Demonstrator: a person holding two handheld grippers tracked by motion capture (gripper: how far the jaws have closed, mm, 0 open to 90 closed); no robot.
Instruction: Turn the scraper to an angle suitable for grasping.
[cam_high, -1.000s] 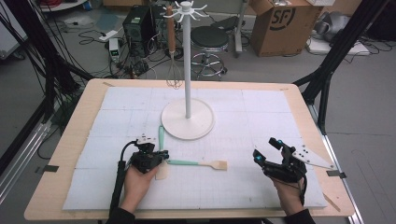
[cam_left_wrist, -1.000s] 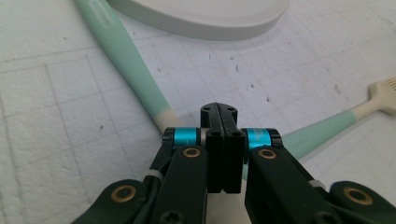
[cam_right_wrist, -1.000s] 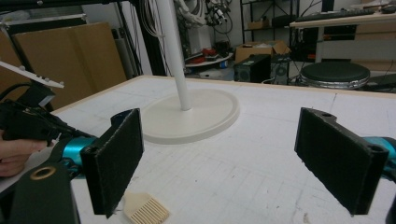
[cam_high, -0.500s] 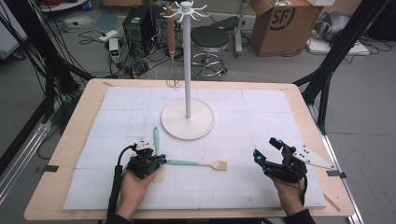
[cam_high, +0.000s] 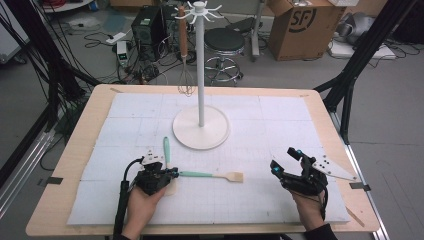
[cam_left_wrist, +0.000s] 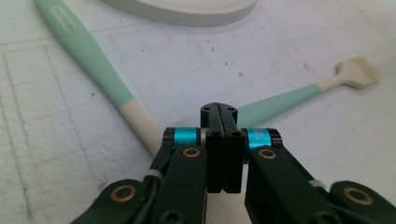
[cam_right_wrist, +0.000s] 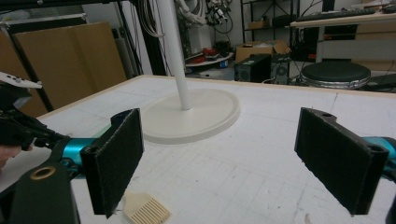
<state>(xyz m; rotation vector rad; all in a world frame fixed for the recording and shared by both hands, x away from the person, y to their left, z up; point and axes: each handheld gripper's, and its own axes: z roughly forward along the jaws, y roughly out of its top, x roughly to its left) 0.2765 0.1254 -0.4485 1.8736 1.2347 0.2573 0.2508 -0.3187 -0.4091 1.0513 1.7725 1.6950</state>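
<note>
On the table (cam_high: 70, 165), the tall stand (cam_high: 201, 75) sits mid-back. The brush (cam_high: 210, 175) lies near the front edge, its handle end meeting the left gripper (cam_high: 173, 173), whose jaws are clenched with nothing seen between them. Closed like this, they could shove the brush or the crossing green-handled utensil (cam_high: 166, 149) instead of gripping. The right gripper (cam_high: 284, 160) rests released toward the front right corner.

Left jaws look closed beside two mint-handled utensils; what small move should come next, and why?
Probably open the left gripper: its jaws are shut together with nothing between them, right at the handle end of the slotted spatula, with the other utensil alongside. Opening lets them straddle that handle.
</note>
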